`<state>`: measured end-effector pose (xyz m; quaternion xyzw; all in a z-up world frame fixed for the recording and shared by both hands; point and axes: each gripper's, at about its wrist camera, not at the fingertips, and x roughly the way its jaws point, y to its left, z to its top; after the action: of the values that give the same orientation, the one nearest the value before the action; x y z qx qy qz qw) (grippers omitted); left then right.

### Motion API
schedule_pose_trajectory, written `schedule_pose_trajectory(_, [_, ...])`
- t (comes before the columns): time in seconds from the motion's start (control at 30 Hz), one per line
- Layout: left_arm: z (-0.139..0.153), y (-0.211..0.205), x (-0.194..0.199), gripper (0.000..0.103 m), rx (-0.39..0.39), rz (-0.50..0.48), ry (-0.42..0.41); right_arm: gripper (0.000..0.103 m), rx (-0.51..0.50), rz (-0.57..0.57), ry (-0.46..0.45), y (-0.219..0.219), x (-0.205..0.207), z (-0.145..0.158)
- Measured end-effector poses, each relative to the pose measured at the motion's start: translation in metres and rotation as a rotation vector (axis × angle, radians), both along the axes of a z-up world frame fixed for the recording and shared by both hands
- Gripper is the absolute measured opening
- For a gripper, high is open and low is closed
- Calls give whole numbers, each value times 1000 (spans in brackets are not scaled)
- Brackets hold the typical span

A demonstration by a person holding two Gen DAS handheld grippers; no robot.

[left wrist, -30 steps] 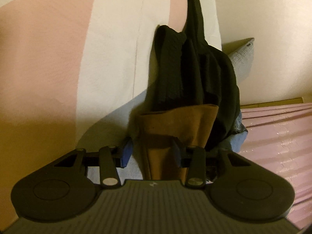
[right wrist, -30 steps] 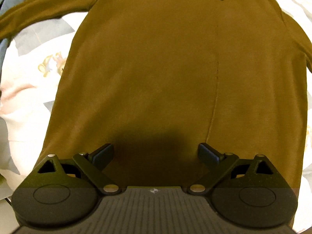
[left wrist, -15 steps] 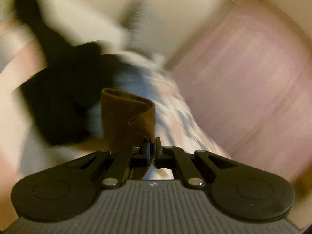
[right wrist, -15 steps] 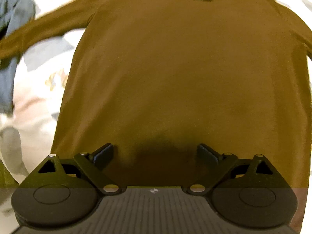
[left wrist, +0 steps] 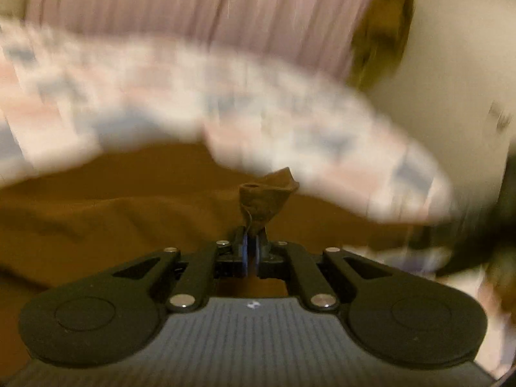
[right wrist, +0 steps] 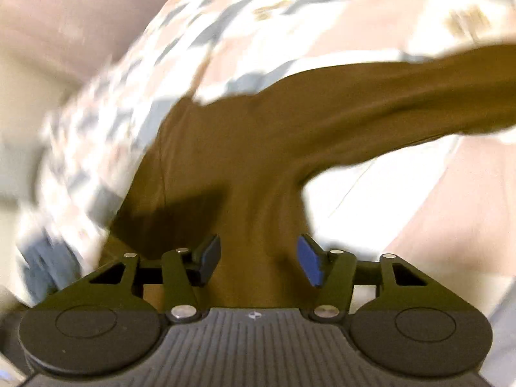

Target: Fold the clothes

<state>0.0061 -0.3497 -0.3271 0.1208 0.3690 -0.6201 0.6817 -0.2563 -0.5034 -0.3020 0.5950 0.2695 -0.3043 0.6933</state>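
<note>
Right wrist view: a patterned bedsheet (right wrist: 135, 103) in white, pink and grey fills the frame from 9 to 1 o'clock. On it lies the brown sweater (right wrist: 258, 148), one sleeve (right wrist: 419, 96) running out toward 2 o'clock. The right gripper (right wrist: 258, 259) hovers over the sweater body with jaws wide apart, holding nothing. Left wrist view, heavily blurred: the left gripper (left wrist: 251, 251) is clamped on a bunched bit of the brown fabric (left wrist: 264, 196) at center. No containers can be made out.

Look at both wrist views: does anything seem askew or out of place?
Nothing damaged or spilled. The brown sweater lies rumpled on the patterned bedsheet, one bunched tip pinched in the left gripper; the right gripper hovers open. Heavy blur hides detail.
</note>
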Motion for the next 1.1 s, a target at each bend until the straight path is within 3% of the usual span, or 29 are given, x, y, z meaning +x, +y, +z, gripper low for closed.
schedule_pose_trajectory(0.1, [-27,9,-30,2,73,-18,-66,59,183,-17,-173,-17,-1,-38])
schedule_pose_trajectory(0.17, [-30,16,-41,2,84,-37,-109,60,296,-36,-222,-16,12,-64])
schedule_pose_trajectory(0.33, [-20,18,-56,4,67,-101,-159,60,394,-43,-312,-9,47,-98])
schedule_pose_trajectory(0.4, [-17,18,-60,4,59,-128,-173,60,365,-47,-304,-14,58,-99])
schedule_pose_trajectory(0.47, [-16,16,-58,5,64,-140,-171,51,327,-25,-238,-18,64,-99])
schedule_pose_trajectory(0.5, [-15,17,-57,5,66,-139,-165,19,315,-10,-205,-21,69,-100])
schedule_pose_trajectory(0.53, [-13,20,-55,6,69,-130,-154,4,302,17,-190,-22,74,-100])
schedule_pose_trajectory(0.63, [-2,35,-33,8,75,-72,-115,3,72,160,-85,-25,92,-57])
schedule_pose_trajectory(0.7, [12,50,-7,9,70,-19,-125,3,-91,208,-98,-33,94,-18])
schedule_pose_trajectory(0.8, [33,73,40,9,67,66,-160,3,-243,202,-103,-56,89,26])
schedule_pose_trajectory(0.93, [50,95,106,8,91,169,-220,3,-319,170,-27,-90,63,56])
schedule_pose_trajectory(1.1, [42,92,151,9,136,188,-270,3,-239,149,63,-108,44,40])
